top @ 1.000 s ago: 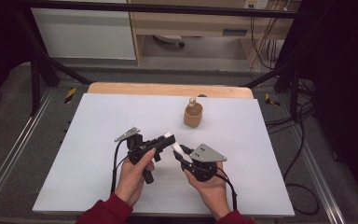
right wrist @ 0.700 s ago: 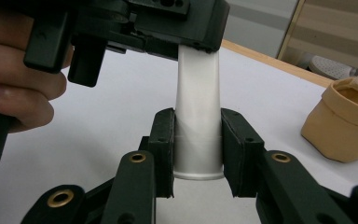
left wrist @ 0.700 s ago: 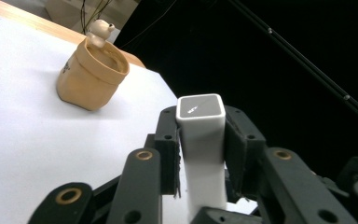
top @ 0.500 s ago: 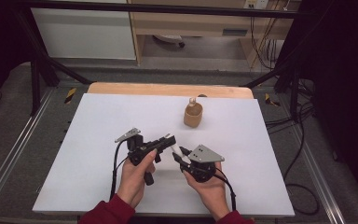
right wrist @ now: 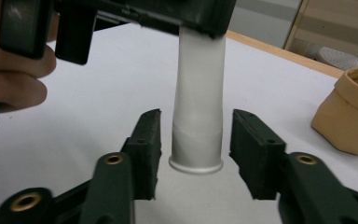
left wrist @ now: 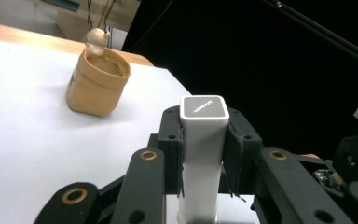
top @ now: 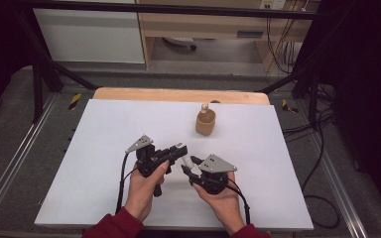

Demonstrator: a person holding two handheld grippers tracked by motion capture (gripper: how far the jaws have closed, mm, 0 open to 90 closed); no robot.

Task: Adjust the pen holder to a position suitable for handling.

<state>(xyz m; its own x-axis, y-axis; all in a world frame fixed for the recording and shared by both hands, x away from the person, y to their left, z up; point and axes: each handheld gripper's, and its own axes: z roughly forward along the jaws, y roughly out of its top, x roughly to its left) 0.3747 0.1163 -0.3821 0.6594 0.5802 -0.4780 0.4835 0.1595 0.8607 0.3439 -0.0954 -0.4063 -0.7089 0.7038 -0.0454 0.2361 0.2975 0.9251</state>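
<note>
White tube [left wrist: 203, 154] sits clamped in left claw [left wrist: 204, 140], between right claw's [right wrist: 196, 140] just-opened jaws.

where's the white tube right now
In the high view the white tube is near the table's front middle, clamped in the left gripper, its other end between the right gripper's just-opened jaws, nearer than the tan pouch.

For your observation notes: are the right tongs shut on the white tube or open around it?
Open. The right tongs have just been opening; gaps show on both sides of the white tube.
</note>
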